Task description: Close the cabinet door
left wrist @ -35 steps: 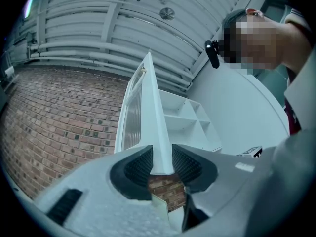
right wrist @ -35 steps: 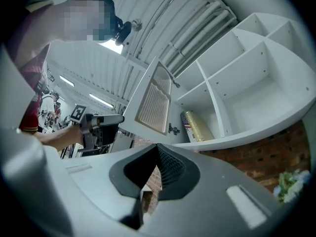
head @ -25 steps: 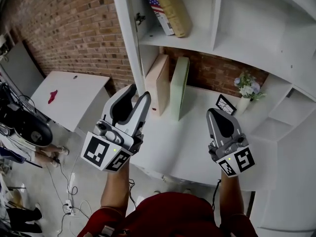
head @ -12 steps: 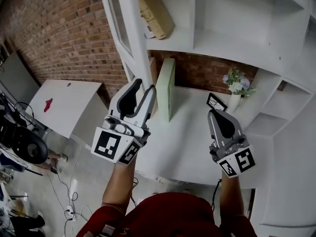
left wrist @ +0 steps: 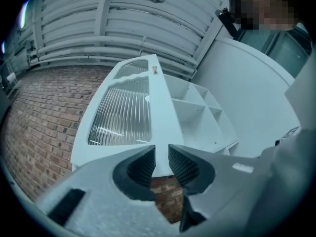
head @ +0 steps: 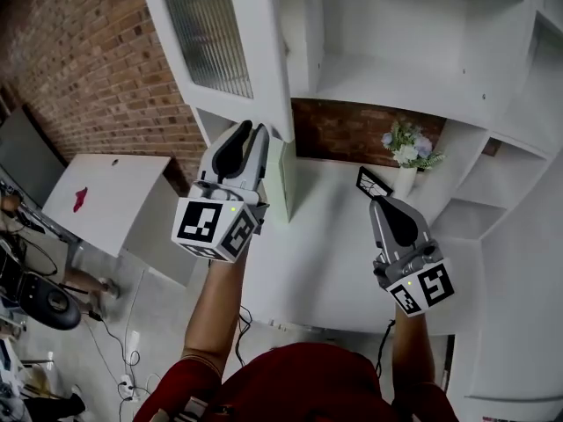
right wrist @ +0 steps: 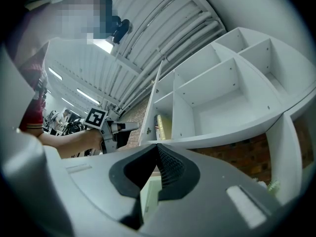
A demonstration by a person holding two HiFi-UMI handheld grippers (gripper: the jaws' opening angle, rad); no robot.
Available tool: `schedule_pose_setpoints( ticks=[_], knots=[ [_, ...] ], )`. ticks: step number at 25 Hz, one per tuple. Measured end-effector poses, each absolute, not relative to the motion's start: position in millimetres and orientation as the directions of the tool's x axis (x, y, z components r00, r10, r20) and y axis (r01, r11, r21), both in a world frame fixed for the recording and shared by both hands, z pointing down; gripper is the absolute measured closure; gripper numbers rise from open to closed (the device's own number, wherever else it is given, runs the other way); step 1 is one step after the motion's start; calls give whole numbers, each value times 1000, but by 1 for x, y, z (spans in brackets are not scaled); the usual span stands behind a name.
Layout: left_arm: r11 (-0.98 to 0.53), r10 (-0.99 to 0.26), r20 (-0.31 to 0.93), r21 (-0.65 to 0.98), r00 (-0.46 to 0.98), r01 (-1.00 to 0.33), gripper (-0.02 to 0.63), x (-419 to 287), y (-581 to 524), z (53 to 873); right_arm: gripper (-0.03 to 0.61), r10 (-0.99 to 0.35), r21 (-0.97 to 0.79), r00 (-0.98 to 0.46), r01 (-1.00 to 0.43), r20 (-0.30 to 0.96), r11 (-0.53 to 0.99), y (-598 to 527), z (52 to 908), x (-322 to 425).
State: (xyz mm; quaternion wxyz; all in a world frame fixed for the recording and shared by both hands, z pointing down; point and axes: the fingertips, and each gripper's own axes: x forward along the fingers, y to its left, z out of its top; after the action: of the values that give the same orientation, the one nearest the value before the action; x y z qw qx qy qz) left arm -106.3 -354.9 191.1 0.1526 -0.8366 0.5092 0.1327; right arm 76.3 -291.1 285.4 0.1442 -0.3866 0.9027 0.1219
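A brick wall (head: 97,69) backed the white cabinet (head: 396,86). In the head view its door (head: 255,51), a white frame round ribbed glass (head: 207,33), stood partly open with its top cut off. The left gripper (head: 251,134) reached up at the door's lower corner. The right gripper (head: 378,202) was held apart.

In the left gripper view the jaws, just closing, stood narrowly apart and gripped nothing. Whether they touched the door was unclear.

In the right gripper view the jaws were together and empty, and the door showed only as an edge-on strip.

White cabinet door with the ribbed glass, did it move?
Yes. The white cabinet door swung closer to the white shelf unit, partly covering its left compartment.
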Motion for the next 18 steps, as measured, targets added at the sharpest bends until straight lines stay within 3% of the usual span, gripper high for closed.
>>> schedule_pose_setpoints(
  ticks=[8,18],
  knots=[
    [-477,-802,-358,-97,478,-874,592,-92,-379,191,566,-670,103,-652,-739,-355,665,-306,288,92],
    [-500,-804,-330,-72,494,-863,584,-79,-409,192,565,-675,88,-647,-741,-354,665,-323,295,101]
  ],
)
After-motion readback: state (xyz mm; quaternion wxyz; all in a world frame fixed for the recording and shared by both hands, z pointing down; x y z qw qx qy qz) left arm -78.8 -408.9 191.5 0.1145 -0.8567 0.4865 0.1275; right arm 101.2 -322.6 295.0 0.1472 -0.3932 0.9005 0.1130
